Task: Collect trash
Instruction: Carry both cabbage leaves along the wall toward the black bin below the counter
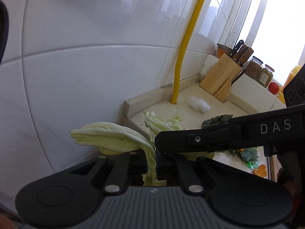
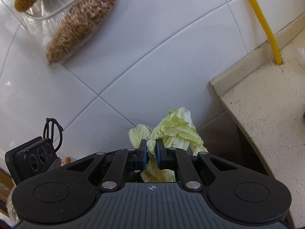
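Left gripper [image 1: 152, 153]: clenched on a pale cabbage leaf [image 1: 114, 137], held beside the tiled wall [image 1: 85, 57], off the counter's left edge.
Right gripper [image 2: 151, 150]: blue pads [image 2: 145, 152] pinch a second cabbage leaf [image 2: 177, 131], also past the counter [image 2: 266, 114] edge.
Trash left: cabbage scraps [image 1: 162, 124], a white wad [image 1: 198, 104] and dark greens [image 1: 215, 121] near the counter's back corner, by the yellow hose [image 1: 183, 53].
Risk: limp leaves may tear or slip; the grippers sit close together and may collide.
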